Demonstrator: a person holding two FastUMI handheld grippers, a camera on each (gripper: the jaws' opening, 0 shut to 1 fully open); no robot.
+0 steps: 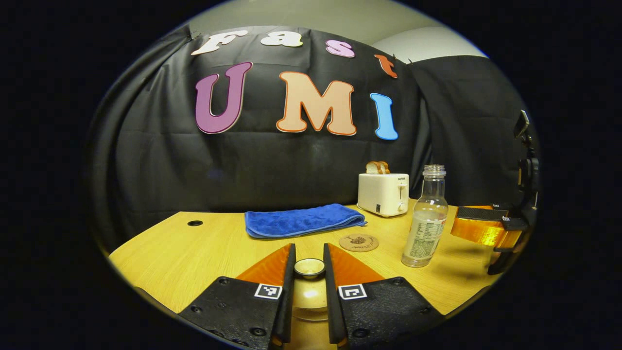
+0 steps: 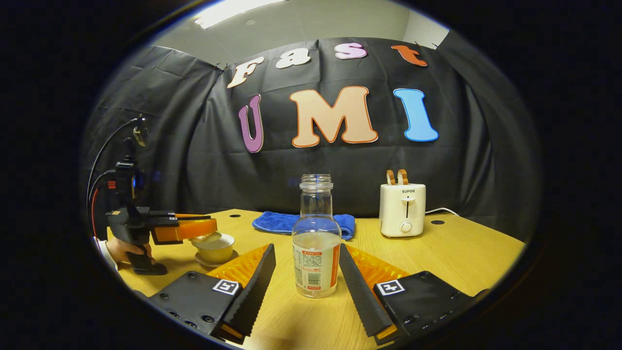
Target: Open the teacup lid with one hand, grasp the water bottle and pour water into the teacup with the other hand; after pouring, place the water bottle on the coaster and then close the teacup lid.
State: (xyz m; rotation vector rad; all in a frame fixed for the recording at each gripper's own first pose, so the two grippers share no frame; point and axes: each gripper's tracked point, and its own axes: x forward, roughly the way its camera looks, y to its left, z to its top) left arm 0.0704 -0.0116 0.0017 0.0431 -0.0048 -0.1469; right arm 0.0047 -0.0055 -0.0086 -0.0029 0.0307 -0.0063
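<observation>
The left gripper [image 1: 309,272] pinches the lid [image 1: 309,267] by its knob just above the teacup [image 2: 214,248], uncovering it for pouring, while the right gripper's [image 2: 307,272] fingers stand wide apart around the uncapped bottle [image 2: 316,243] on the bench [image 2: 466,257], ready to grasp it; the coaster [image 1: 358,242] waits nearby.

The light wooden surface [image 2: 461,253] carries an uncapped water bottle [image 2: 316,243], a folded blue towel [image 1: 303,220], a round cork coaster [image 1: 358,242] and a white toaster [image 2: 402,209] at the rear. A teacup [image 2: 215,248] stands on its saucer [image 2: 214,261] on the surface. Round cable holes [image 1: 195,223] pierce the surface.
</observation>
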